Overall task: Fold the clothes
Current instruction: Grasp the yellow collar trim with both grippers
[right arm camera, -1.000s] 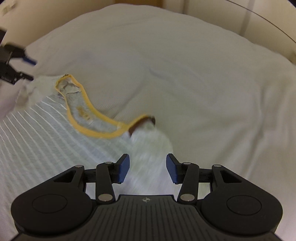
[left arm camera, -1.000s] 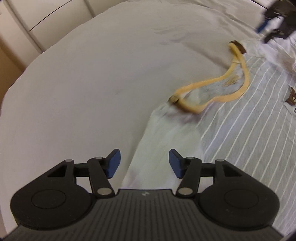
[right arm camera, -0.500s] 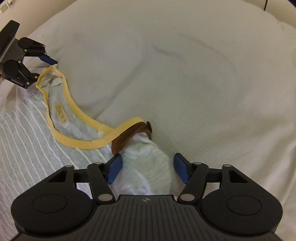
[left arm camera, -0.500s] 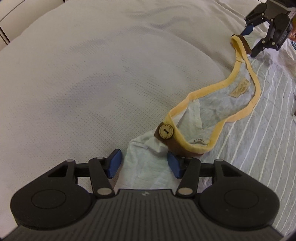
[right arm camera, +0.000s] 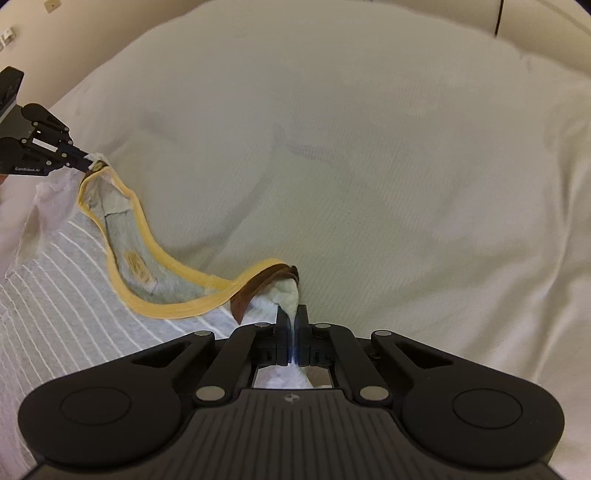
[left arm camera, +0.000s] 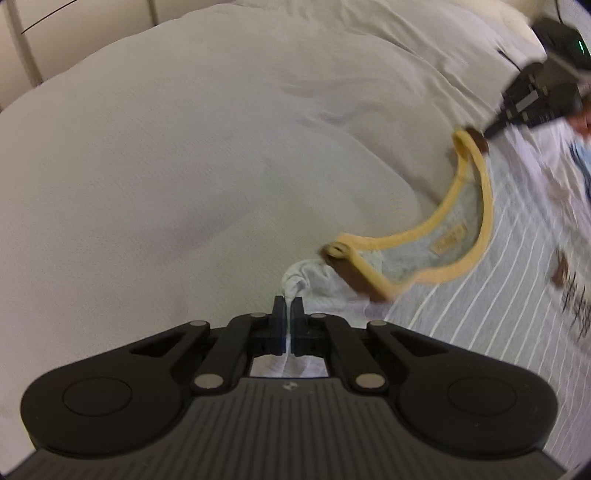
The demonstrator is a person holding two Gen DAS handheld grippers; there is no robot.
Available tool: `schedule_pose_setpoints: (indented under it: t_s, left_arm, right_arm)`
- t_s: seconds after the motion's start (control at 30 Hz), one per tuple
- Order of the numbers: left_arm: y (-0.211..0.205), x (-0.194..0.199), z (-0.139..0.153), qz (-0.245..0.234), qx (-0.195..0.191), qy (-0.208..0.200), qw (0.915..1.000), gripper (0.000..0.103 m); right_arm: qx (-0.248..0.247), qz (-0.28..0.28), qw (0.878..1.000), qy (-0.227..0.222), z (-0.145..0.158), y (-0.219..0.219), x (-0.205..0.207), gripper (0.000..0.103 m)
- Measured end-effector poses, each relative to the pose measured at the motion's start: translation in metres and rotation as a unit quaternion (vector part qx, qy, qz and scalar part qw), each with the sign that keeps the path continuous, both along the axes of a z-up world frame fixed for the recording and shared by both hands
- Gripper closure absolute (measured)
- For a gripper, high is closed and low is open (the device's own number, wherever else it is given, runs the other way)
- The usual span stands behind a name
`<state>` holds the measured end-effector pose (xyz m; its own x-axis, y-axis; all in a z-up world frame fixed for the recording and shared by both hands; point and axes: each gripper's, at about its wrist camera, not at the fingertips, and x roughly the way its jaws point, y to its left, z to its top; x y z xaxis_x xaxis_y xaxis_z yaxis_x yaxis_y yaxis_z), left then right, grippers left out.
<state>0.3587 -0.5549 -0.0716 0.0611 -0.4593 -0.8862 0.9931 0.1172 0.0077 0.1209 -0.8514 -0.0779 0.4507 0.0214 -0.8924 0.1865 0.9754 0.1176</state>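
Note:
A grey shirt with thin white stripes (left arm camera: 491,314) and a yellow collar (left arm camera: 484,206) lies on a white bed; it also shows in the right wrist view (right arm camera: 62,295) with its collar (right arm camera: 166,308). My left gripper (left arm camera: 287,310) is shut on the white shoulder fabric (left arm camera: 314,280) beside the collar's brown tab. My right gripper (right arm camera: 291,317) is shut on the white fabric (right arm camera: 286,291) at the other shoulder. Each gripper shows far off in the other's view: the right one (left arm camera: 532,99), the left one (right arm camera: 40,151).
The white bedspread (left arm camera: 184,166) stretches ahead of both grippers, also in the right wrist view (right arm camera: 369,166). Pale cabinet fronts (left arm camera: 55,33) stand beyond the bed's far left edge. A wall with a dark cable (right arm camera: 498,18) lies behind the bed.
Both grippers moved down onto the shirt's shoulders and closed on the white fabric; they were open half a second ago. The collar is now stretched between them.

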Motion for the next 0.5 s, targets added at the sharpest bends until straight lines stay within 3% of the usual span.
schedule_pose_setpoints:
  t_s: [0.07, 0.13, 0.17, 0.2, 0.27, 0.3, 0.37, 0.43, 0.5]
  left_arm:
    - [-0.005, -0.003, -0.006, -0.023, 0.017, -0.015, 0.9995, 0.096]
    - [-0.009, -0.006, -0.013, -0.045, 0.025, -0.036, 0.9980, 0.079]
    - [-0.013, -0.009, -0.017, -0.057, 0.026, -0.046, 0.9970, 0.062]
    - [-0.016, -0.011, -0.020, -0.068, 0.027, -0.051, 0.9960, 0.058]
    - [-0.023, -0.013, -0.028, -0.086, 0.037, -0.045, 0.9946, 0.058]
    - [-0.026, -0.014, -0.033, -0.093, 0.043, -0.041, 0.9939, 0.058]
    - [-0.032, -0.014, -0.043, -0.093, 0.054, -0.028, 0.9938, 0.061]
    - [-0.034, -0.013, -0.048, -0.085, 0.058, -0.016, 0.9946, 0.083]
    - [-0.032, -0.014, -0.045, -0.078, 0.055, -0.017, 0.9953, 0.097]
  right_arm:
    - [0.004, 0.004, 1.000, 0.004, 0.001, -0.002, 0.001, 0.103]
    - [0.022, 0.006, 1.000, 0.015, -0.006, -0.004, 0.002, 0.102]
    - [0.026, 0.009, 0.999, 0.018, -0.010, -0.004, 0.003, 0.099]
    - [0.023, 0.014, 0.999, 0.020, -0.014, -0.002, 0.003, 0.095]
    - [0.018, 0.020, 0.999, 0.026, -0.024, 0.002, 0.007, 0.061]
    - [0.018, 0.022, 0.999, 0.030, -0.029, 0.003, 0.008, 0.055]
    - [0.023, 0.023, 0.999, 0.038, -0.040, 0.005, 0.010, 0.054]
    - [0.032, 0.013, 0.999, 0.041, -0.048, 0.006, 0.013, 0.056]
    - [0.041, 0.001, 0.998, 0.039, -0.049, 0.004, 0.013, 0.077]
